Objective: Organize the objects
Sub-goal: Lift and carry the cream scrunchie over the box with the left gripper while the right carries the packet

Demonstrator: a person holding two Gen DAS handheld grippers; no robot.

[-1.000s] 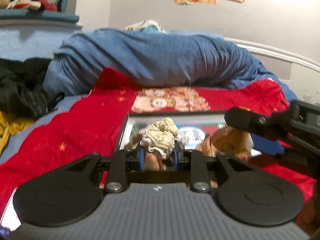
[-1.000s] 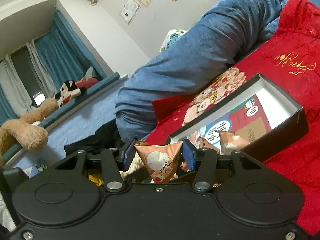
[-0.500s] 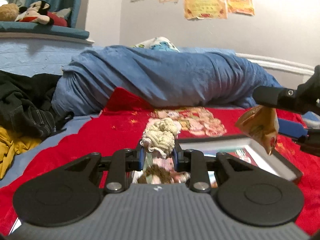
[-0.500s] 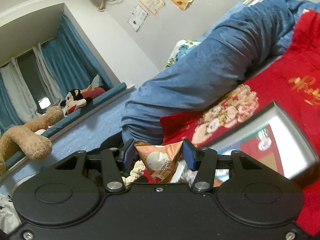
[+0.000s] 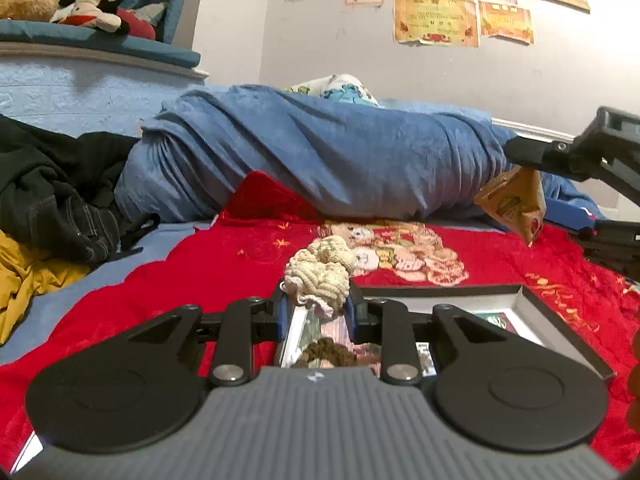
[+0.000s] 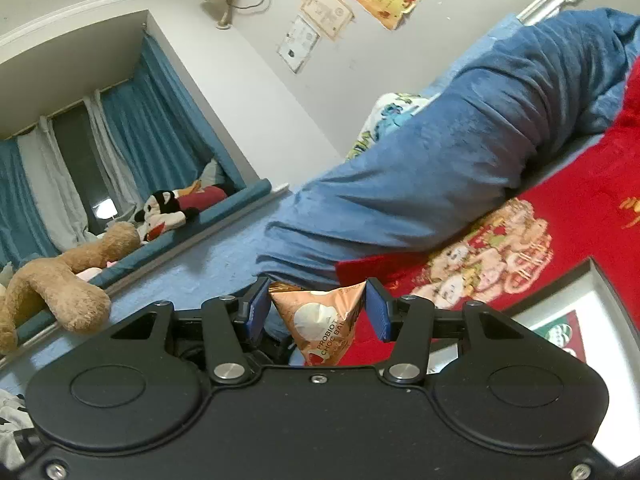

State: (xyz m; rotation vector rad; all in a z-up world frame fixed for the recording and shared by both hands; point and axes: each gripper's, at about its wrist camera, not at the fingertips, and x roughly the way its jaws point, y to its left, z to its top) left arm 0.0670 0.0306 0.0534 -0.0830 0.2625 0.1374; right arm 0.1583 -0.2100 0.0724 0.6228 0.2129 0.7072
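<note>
Gripping a cream knitted yarn bundle (image 5: pixel 320 272), left tongs (image 5: pixel 318 312) hover above the black shallow cardboard box (image 5: pixel 560 320); right tongs (image 6: pixel 316 312) clamp a copper triangular snack packet (image 6: pixel 324 324).

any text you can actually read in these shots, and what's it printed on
"PROBIOT" over "CHOC BAL", both cut off at the edge: on the snack packet held in the right gripper.
Wall certificates: too blurred to read.
Print inside the box: too small to read.
Gold script on the red blanket: not legible.
</note>
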